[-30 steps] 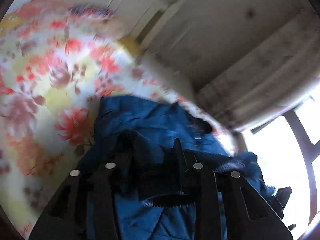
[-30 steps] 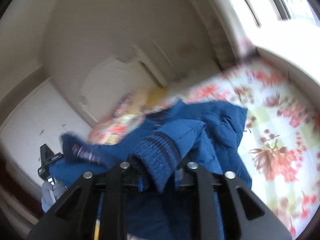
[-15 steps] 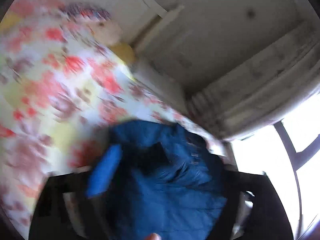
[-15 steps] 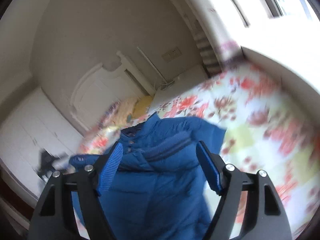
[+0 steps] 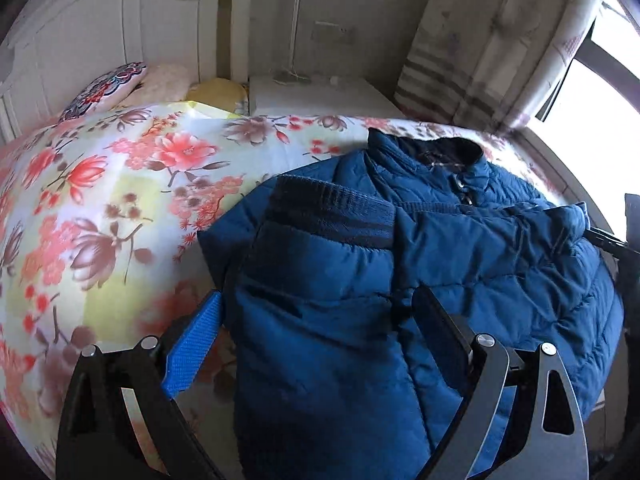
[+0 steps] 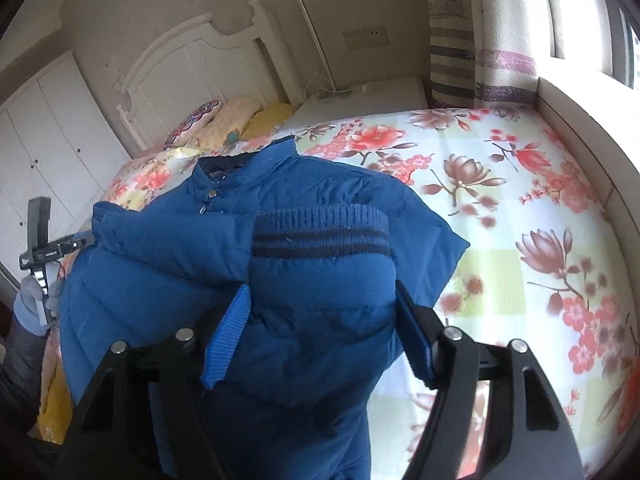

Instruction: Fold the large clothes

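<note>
Blue puffer jacket (image 6: 320,280): on floral bed (image 6: 520,200), sleeves folded in. Your left claw (image 5: 320,344): jaws apart, just opened. Right claw (image 6: 320,336): apart, just narrowing around sleeve. Step: sleeve fold released. Next: fold hem toward collar.

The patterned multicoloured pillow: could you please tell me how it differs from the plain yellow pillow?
The patterned multicoloured pillow bears a red and purple print; the plain yellow pillow is one colour. The patterned pillow lies nearer the white wardrobe, the yellow nearer the white bedside cabinet. Both lie by the headboard, a pale pillow between them.
</note>
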{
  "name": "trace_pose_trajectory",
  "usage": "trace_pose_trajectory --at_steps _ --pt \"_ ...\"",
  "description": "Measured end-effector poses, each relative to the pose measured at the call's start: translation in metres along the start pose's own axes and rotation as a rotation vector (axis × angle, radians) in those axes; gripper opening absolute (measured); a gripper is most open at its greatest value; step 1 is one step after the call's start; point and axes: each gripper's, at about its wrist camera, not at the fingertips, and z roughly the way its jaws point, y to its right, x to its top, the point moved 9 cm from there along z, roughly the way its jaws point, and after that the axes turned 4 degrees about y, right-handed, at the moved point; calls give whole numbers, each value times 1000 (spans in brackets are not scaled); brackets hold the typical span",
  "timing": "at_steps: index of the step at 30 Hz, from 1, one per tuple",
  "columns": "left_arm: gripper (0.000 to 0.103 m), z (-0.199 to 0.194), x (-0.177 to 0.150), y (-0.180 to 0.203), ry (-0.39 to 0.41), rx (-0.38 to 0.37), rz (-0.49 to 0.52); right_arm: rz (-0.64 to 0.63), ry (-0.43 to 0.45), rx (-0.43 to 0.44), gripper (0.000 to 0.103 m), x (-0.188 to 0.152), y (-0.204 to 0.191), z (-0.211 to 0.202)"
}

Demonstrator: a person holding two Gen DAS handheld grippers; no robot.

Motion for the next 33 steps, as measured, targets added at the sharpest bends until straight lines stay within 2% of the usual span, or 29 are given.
trace_pose_trajectory --at_steps 7,8,9,12,16,17,18,19,20,21,23,25,27,28,32,33 --pt "88 23 25 -9 -27 -36 -26 62 8 49 64 -9 6 6" --pt "85 24 26 -7 -23 -44 -21 70 13 54 64 -10 6 7" --pt "76 25 25 -4 -20 -58 -11 77 17 57 64 -11 7 7" --pt "72 25 20 2 12 -59 26 81 24 60 64 -11 7 6" --pt "63 25 17 0 51 -58 14 77 22 59 66 -12 8 6" --pt "58 24 16 1 64 -45 20 75 23 58 66 -12 8 6" --pt "48 23 16 3 78 -24 33 69 25 55 65 -12 7 6" --pt "42 20 15 5 95 -3 47 62 29 51 62 -12 6 6" --pt "33 15 15 8 112 19 60 43 40 47 53 -11 3 4" --pt "29 10 15 11 133 55 86 23 54 31 36 -10 1 2" --pt "26 0 14 18 159 107 132 -60 98 -12 20 -8 -13 -10" --pt "27 0 13 23 138 154 186 -128 116 -72 16 -5 -25 -22" --pt "29 6 12 24 111 186 219 -204 109 -143 17 -1 -36 -31" --pt "30 11 12 25 96 197 231 -214 92 -152 18 0 -37 -31" --pt "57 18 10 17 83 201 187 -195 22 -127 41 1 -33 -16" --pt "64 19 10 11 81 185 155 -172 7 -114 43 -2 -30 -11"
